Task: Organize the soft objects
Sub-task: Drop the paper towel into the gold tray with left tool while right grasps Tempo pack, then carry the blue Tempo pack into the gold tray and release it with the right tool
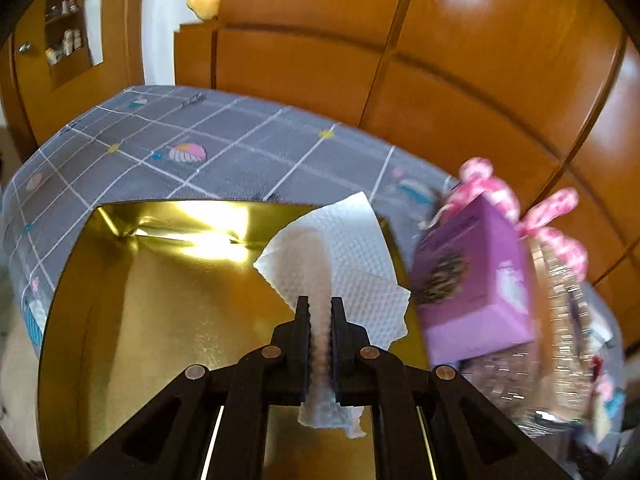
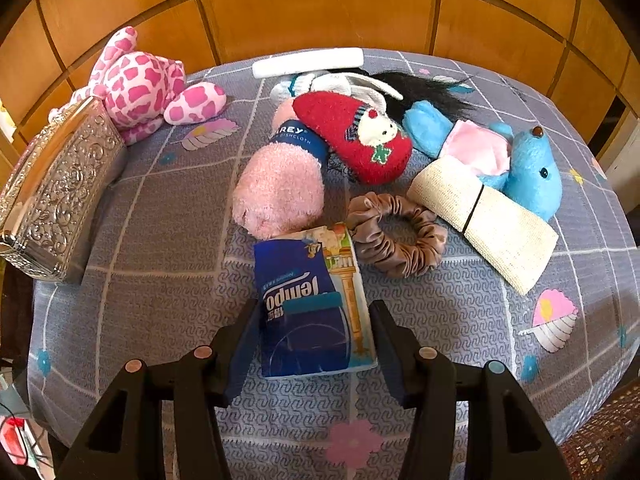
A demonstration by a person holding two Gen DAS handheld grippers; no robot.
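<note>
My left gripper (image 1: 320,312) is shut on a white paper towel (image 1: 344,256) and holds it over the open gold-lined box (image 1: 160,304). My right gripper (image 2: 314,320) is open, its jaws on either side of a blue Tempo tissue pack (image 2: 308,300) that lies on the grey cloth. Beyond it lie a pink fluffy cloth roll (image 2: 280,188), a red plush sock (image 2: 352,140), a brown scrunchie (image 2: 396,232), a cream bandage roll (image 2: 484,216), a blue plush toy (image 2: 532,172) and a pink spotted plush (image 2: 140,84).
A silver embossed box (image 2: 56,196) stands at the table's left. A purple box (image 1: 472,280) sits right of the gold box. A white flat strip (image 2: 308,62) and black hair piece (image 2: 420,84) lie at the back. Wooden wardrobe doors (image 2: 320,8) stand behind the table.
</note>
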